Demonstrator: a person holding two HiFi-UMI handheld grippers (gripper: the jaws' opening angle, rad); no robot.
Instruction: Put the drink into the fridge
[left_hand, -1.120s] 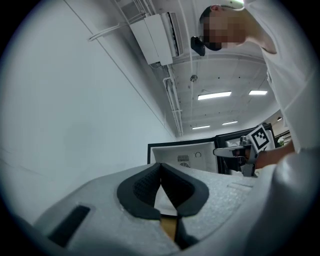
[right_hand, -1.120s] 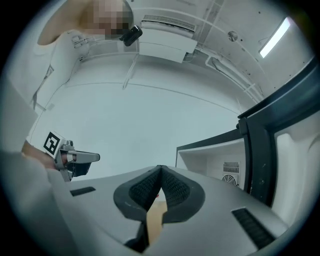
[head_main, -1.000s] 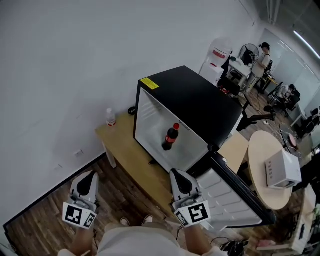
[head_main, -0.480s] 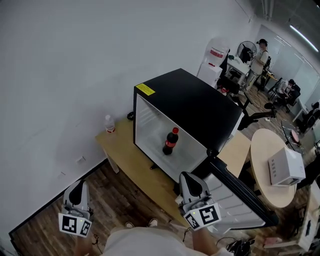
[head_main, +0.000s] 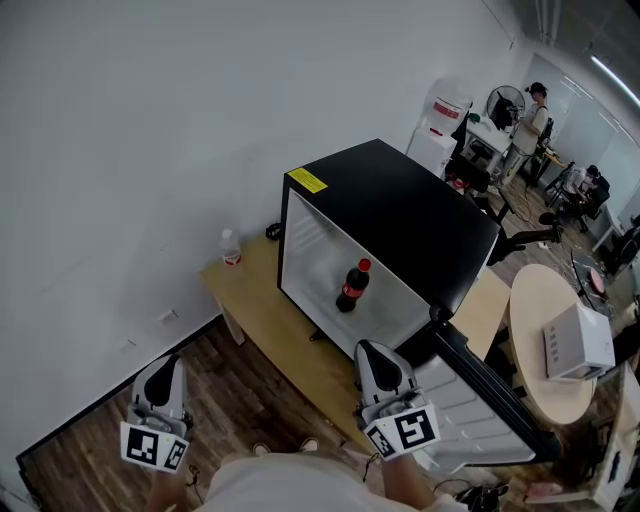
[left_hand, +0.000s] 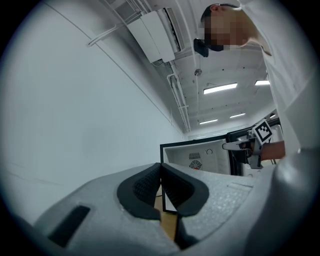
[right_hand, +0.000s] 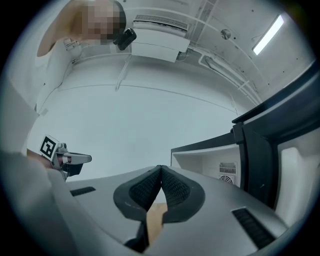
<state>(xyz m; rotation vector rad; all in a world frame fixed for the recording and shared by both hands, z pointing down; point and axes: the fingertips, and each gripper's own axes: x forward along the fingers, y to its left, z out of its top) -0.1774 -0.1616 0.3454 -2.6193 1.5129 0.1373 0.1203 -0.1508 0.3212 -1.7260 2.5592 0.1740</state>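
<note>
A dark cola bottle (head_main: 350, 287) with a red cap stands upright inside the open black mini fridge (head_main: 400, 215), which sits on a wooden table (head_main: 270, 320). The fridge door (head_main: 480, 395) hangs open to the lower right. My right gripper (head_main: 373, 357) is shut and empty, held in front of the fridge opening, short of the bottle. Over the floor at the lower left, clear of the table, my left gripper (head_main: 165, 372) is shut with nothing in it. In the left gripper view my left gripper (left_hand: 161, 167) points at the fridge (left_hand: 200, 157); the right gripper view shows my right gripper (right_hand: 160, 170) with its pads together.
A small clear bottle (head_main: 230, 247) with a red label stands at the table's far left end by the white wall. A round table (head_main: 550, 350) with a white box is at the right. People and desks fill the far right background.
The view has shifted a little, so the fridge sits slightly lower and to the right. Both grippers stay shut, low in front of me. The cola bottle stands unmoved in the fridge.
</note>
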